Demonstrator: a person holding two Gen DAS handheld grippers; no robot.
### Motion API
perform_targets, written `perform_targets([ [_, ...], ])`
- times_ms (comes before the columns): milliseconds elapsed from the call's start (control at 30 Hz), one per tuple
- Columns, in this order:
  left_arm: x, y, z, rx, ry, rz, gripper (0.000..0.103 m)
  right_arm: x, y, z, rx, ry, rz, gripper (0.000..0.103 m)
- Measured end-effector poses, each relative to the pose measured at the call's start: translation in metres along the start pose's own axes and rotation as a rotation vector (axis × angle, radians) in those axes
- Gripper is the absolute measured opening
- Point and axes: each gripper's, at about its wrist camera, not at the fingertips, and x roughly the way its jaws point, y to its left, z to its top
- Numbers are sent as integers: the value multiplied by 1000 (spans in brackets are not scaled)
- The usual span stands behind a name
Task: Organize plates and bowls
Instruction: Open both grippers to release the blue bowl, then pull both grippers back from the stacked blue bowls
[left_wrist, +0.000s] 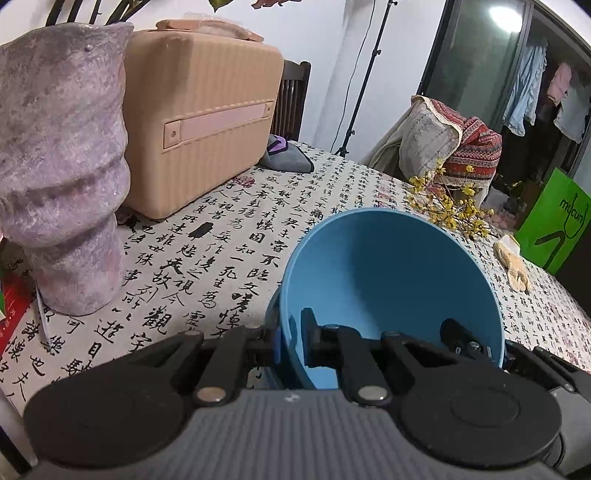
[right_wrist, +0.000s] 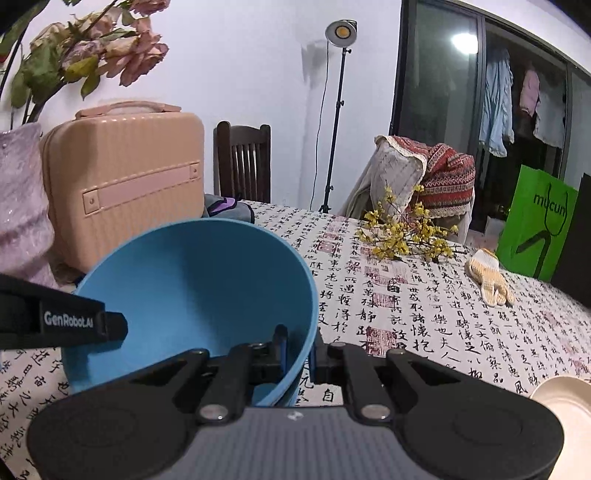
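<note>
A blue bowl (left_wrist: 388, 280) is held tilted over the table, its opening facing the cameras. My left gripper (left_wrist: 292, 343) is shut on the bowl's left rim, one finger inside and one outside. In the right wrist view the same blue bowl (right_wrist: 199, 288) fills the lower left, and my right gripper (right_wrist: 300, 352) is shut on its right rim. The left gripper (right_wrist: 74, 325) reaches in from the left edge there. Part of the right gripper (left_wrist: 463, 339) shows inside the bowl's right wall. A cream plate (right_wrist: 565, 402) lies at the lower right.
A mottled purple vase (left_wrist: 62, 177) and a peach hard case (left_wrist: 199, 110) stand at the left. Yellow flower sprigs (right_wrist: 406, 232), a knit glove (right_wrist: 487, 277) and a green bag (right_wrist: 535, 225) sit toward the far right. A wooden chair (right_wrist: 243, 162) stands behind the table.
</note>
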Motion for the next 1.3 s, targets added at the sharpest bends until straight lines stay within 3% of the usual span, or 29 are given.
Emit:
perform_targets([
  [367, -1, 0, 6, 21, 15, -6, 15, -2, -16, 3, 68, 19, 68, 18],
  [433, -2, 1, 8, 21, 23, -16, 25, -3, -21, 5, 94, 29, 94, 26],
  [500, -4, 0, 10, 28, 18, -22, 28, -3, -26, 6, 117, 41, 119, 30],
  [600, -10, -3, 12, 53, -14, 5, 50, -4, -33, 9, 149, 51, 142, 33],
  [700, -13, -3, 16, 64, -23, 3, 52, -3, -39, 12, 177, 64, 161, 35],
  [867, -14, 0, 23, 79, -23, 10, 67, 0, -47, 14, 214, 92, 195, 37],
  [1100, -14, 4, 30, 100, 11, -11, 100, 12, -57, 16, 285, 175, 266, 64],
  [1300, -6, 16, 39, 67, 86, -48, 103, 25, -63, 12, 359, 254, 340, 89],
])
